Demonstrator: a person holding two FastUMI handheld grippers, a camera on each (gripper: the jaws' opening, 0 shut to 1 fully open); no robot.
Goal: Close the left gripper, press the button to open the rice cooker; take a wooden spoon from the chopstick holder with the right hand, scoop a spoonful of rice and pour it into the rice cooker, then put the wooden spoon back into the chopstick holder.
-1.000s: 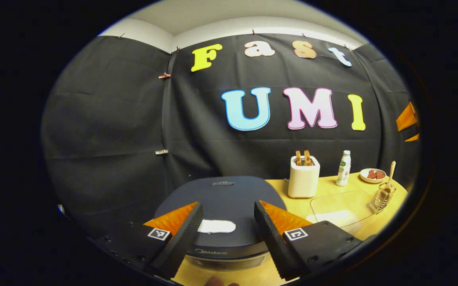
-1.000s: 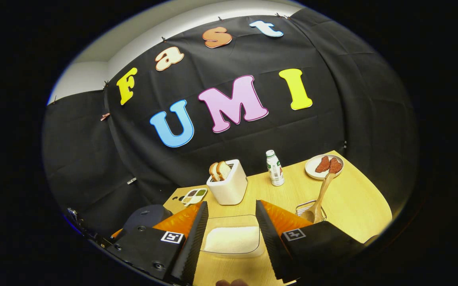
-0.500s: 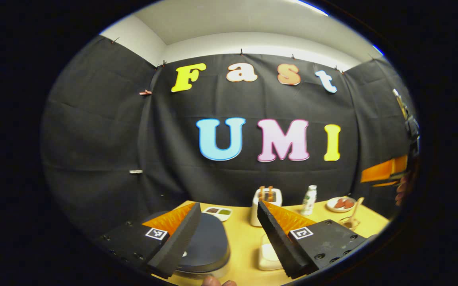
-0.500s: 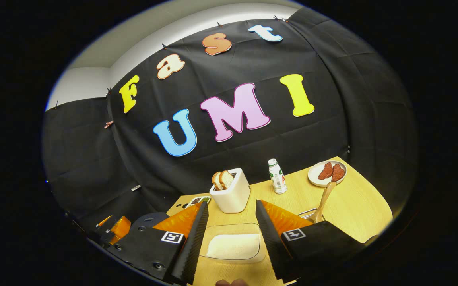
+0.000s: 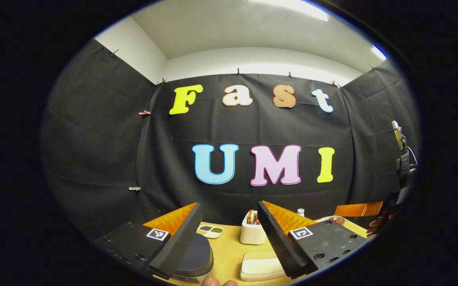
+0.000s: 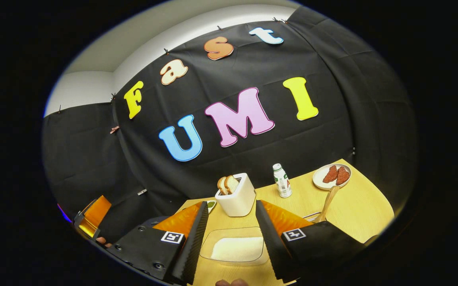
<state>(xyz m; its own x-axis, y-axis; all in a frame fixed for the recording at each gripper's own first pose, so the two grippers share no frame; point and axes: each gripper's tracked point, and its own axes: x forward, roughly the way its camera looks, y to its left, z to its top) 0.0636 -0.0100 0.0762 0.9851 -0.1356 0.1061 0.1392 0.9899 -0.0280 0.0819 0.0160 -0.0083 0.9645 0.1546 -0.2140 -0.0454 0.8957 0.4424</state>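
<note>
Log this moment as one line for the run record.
left tool: open, above rice cooker, lid shut | right tool: open, empty, over rice container | wooden spoon: in holder

The rice cooker [image 5: 194, 256] is round and dark, with a paler band low on its side. Its lid is shut. It sits at the near left of the yellow desk [image 5: 229, 250].

The rice [image 6: 237, 249] is a white heap in a clear, flat box [image 6: 235, 243] with round corners. The box lies at the near middle of the desk.

The wooden spoon [image 6: 327, 203] is pale wood. It stands with its handle up and leaning a bit. Its bowl end is down in the wire chopstick holder [image 6: 311, 216], I think, but that part is mostly hidden.
</note>
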